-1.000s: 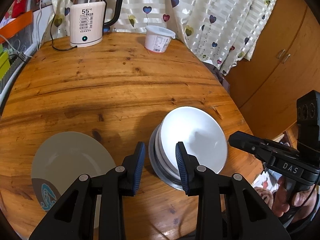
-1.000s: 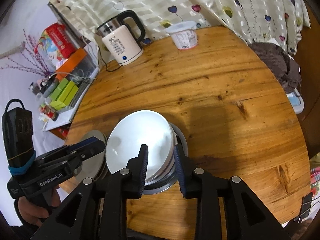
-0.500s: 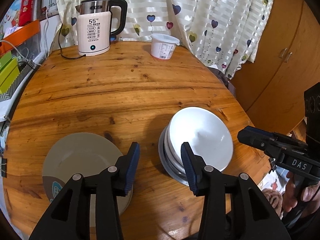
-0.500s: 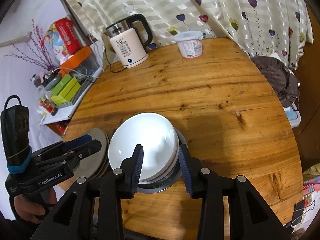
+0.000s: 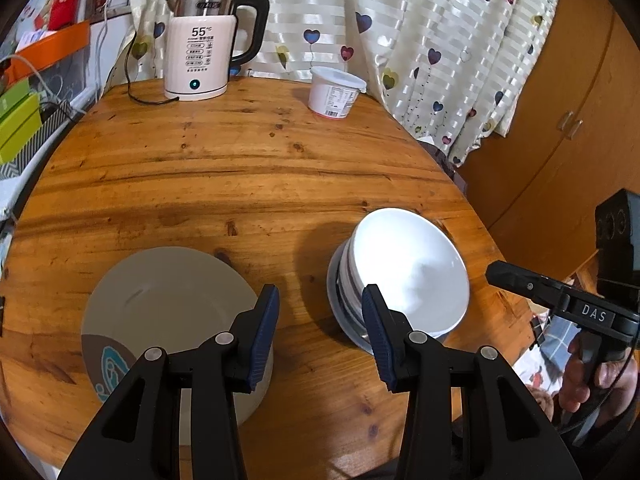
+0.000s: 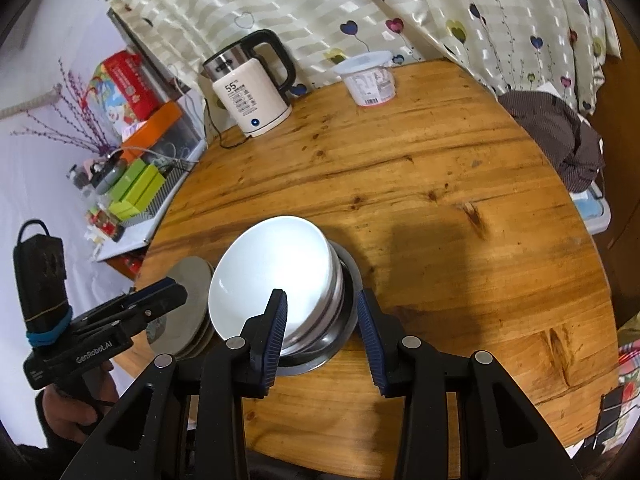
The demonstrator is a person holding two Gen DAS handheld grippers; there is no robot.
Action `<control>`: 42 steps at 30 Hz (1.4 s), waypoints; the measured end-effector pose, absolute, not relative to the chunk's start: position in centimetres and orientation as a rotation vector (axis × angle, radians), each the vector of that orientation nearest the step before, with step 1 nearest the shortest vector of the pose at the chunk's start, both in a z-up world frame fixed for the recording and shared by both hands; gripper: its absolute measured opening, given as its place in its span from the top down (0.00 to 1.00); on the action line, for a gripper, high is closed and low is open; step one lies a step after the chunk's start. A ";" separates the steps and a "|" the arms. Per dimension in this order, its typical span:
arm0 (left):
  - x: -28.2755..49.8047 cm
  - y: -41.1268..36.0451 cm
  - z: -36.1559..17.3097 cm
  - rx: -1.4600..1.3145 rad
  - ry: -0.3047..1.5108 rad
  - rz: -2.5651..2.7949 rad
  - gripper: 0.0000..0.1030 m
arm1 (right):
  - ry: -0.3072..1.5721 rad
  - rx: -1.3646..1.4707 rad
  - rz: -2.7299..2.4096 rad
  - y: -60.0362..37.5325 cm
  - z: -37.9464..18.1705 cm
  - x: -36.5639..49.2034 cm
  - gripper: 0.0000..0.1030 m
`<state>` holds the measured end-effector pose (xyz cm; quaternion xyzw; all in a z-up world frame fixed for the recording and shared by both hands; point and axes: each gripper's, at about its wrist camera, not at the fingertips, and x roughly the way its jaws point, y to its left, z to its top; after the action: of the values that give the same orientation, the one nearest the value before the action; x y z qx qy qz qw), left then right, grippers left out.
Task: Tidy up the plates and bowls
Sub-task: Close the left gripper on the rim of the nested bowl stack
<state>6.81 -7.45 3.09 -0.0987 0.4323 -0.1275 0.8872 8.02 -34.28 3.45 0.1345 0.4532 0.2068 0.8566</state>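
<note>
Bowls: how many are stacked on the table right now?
At least 3, all in one stack near the table's front edge: a white bowl tilted on top, a second white bowl rim under it, and a metal bowl at the bottom. More may be hidden inside.

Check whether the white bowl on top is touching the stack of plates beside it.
Apart. The left wrist view shows bare table between the white bowl, nested on its own stack, and the stack of plates.
</note>
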 end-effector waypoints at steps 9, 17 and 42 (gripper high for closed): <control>7.2 -6.8 2.2 -0.266 0.938 -0.291 0.57 | 0.963 0.330 0.433 -35.5 2.6 8.2 0.65; 7.3 -6.6 1.4 -0.302 0.964 -0.335 0.57 | 0.988 0.350 0.433 -36.1 1.5 8.5 0.79; 7.9 -7.6 -0.3 -0.314 1.039 -0.397 0.57 | 1.111 0.508 0.532 -36.1 -2.8 10.2 0.92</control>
<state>7.94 -7.59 -0.31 -0.1485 0.4909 -0.1876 0.8377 10.15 -36.08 -2.75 0.2357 0.5152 0.2466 0.7863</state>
